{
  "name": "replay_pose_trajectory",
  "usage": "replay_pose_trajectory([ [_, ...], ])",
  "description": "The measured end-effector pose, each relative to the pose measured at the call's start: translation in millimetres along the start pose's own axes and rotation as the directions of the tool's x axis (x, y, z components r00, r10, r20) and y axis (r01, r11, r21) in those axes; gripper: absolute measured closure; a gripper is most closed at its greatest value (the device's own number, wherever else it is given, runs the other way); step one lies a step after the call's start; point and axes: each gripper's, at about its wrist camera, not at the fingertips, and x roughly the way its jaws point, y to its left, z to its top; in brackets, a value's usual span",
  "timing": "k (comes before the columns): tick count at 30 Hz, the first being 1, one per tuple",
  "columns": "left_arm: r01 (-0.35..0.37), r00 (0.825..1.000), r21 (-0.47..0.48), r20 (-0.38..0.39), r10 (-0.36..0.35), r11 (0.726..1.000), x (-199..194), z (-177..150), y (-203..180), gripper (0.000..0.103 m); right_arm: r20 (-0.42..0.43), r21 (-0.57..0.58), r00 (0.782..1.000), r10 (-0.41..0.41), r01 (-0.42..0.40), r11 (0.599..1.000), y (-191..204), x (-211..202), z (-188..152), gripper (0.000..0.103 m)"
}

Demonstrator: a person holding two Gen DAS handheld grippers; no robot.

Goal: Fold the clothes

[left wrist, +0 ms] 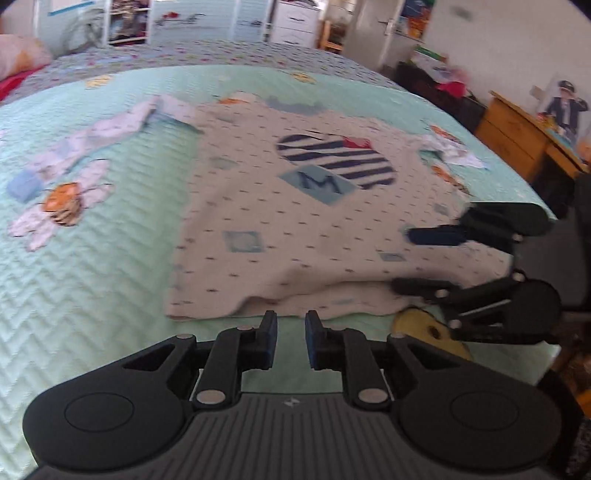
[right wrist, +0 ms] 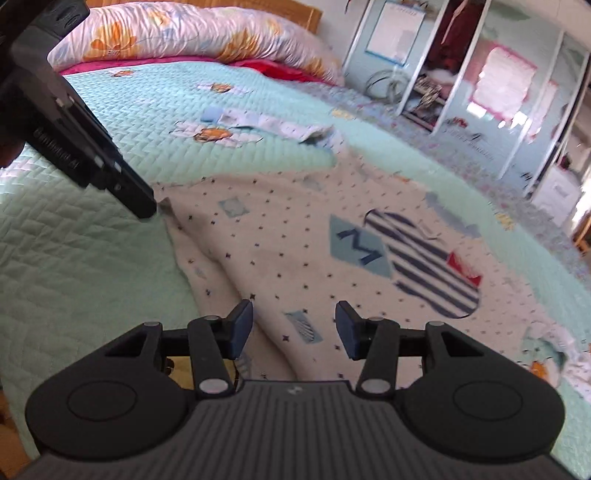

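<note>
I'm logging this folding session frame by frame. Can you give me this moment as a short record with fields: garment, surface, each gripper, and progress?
garment: pale dotted top with a striped patch and an M square, spread flat, one sleeve stretched out to the side
surface: mint quilted bedspread
left gripper: open, at the top's near hem, nothing between its fingers
right gripper: open, over the hem area to the right, holding nothing
other: floral pillow at the head of the bed
progress: no fold made yet
</note>
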Motion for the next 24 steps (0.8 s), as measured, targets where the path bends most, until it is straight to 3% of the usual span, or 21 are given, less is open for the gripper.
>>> replay_pose_trajectory([
  [4, 0.012, 1.000, -0.006, -0.006, -0.012, 1.000, 11.4, 4.2, -0.6, 0.086, -0.012, -0.030, 1.000, 0.018, -0.019, 0.999, 4.4, 23.1, 17.1, 0.051],
  [6, 0.001, 1.000, -0.028, -0.004, -0.001, 1.000, 15.1, 7.0, 4.2, 0.086, 0.002, 0.263, 0.999, 0.038, -0.037, 0.964, -34.7, 28.6, 19.2, 0.051],
  [8, -0.004, 1.000, -0.063, 0.000, 0.004, 0.998, 16.7, 8.4, 11.3, 0.085, 0.048, 0.411, 0.996, 0.069, -0.083, 0.908, -56.6, 27.1, 13.8, 0.051],
  [9, -0.008, 1.000, -0.083, 0.000, 0.008, 0.997, 17.5, 8.8, 15.1, 0.084, 0.035, 0.407, 0.998, 0.060, -0.069, 0.911, -56.5, 26.5, 12.1, 0.051],
  [12, 0.000, 1.000, -0.153, 0.002, 0.000, 0.988, 19.9, 10.6, 25.6, 0.084, 0.016, 0.265, 1.000, 0.027, -0.030, 0.964, -34.3, 18.8, 6.8, 0.051],
  [15, 0.022, 1.000, -0.184, 0.018, -0.019, 0.983, 19.2, 13.8, 27.6, 0.082, 0.049, 0.011, 0.999, 0.000, -0.001, 1.000, 4.6, -0.7, -2.5, 0.051],
  [17, 0.020, 1.000, -0.189, 0.026, -0.016, 0.982, 18.8, 15.7, 26.8, 0.080, 0.074, -0.194, 0.997, -0.035, 0.049, 0.980, 35.7, -15.1, -12.0, 0.051],
  [20, 0.015, 0.999, -0.193, 0.035, -0.009, 0.981, 17.1, 17.5, 25.7, 0.077, 0.067, -0.413, 0.987, -0.146, 0.160, 0.896, 61.6, -22.0, -25.4, 0.051],
  [22, 0.027, 0.999, -0.188, 0.036, -0.021, 0.982, 16.9, 17.6, 23.7, 0.075, 0.039, -0.454, 0.985, -0.166, 0.165, 0.876, 65.0, -23.9, -33.0, 0.051],
  [24, 0.028, 0.999, -0.176, 0.032, -0.023, 0.984, 17.1, 17.3, 20.1, 0.074, 0.022, -0.443, 0.985, -0.169, 0.161, 0.882, 63.9, -23.7, -36.2, 0.051],
])
